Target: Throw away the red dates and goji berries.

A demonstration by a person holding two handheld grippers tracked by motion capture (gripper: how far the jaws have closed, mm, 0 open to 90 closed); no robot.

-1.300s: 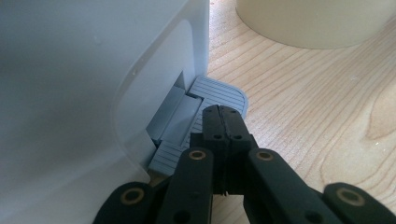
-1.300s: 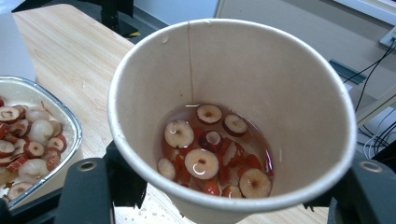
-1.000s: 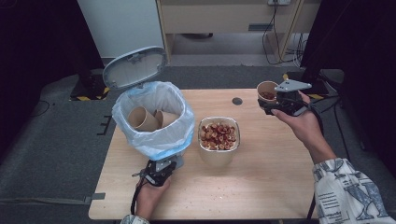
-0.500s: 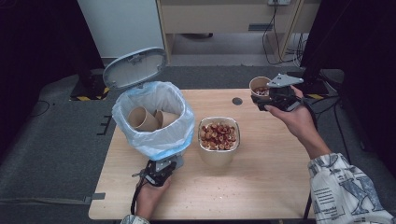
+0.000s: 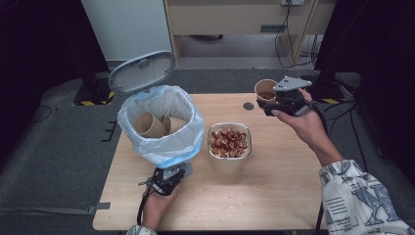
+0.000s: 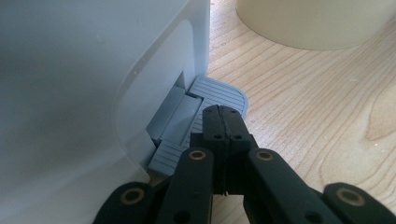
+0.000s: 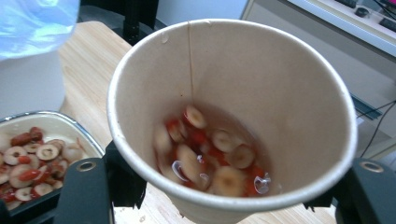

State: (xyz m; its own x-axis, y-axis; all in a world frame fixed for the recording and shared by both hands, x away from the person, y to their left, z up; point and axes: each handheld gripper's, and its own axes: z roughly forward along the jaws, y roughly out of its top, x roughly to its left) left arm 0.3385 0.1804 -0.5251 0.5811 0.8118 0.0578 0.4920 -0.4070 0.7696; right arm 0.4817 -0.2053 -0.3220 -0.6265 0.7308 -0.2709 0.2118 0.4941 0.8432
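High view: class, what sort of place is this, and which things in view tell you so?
Probably a lab or test room rather than a kitchen. A bare wooden table stands on grey floor, cables hang by the cabinet behind, and black-and-yellow hazard tape marks the floor.

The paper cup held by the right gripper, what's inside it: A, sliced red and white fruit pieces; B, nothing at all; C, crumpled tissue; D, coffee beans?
A: the right gripper view looks into the paper cup and shows sliced red and white fruit pieces at its bottom, like those in the bowl.
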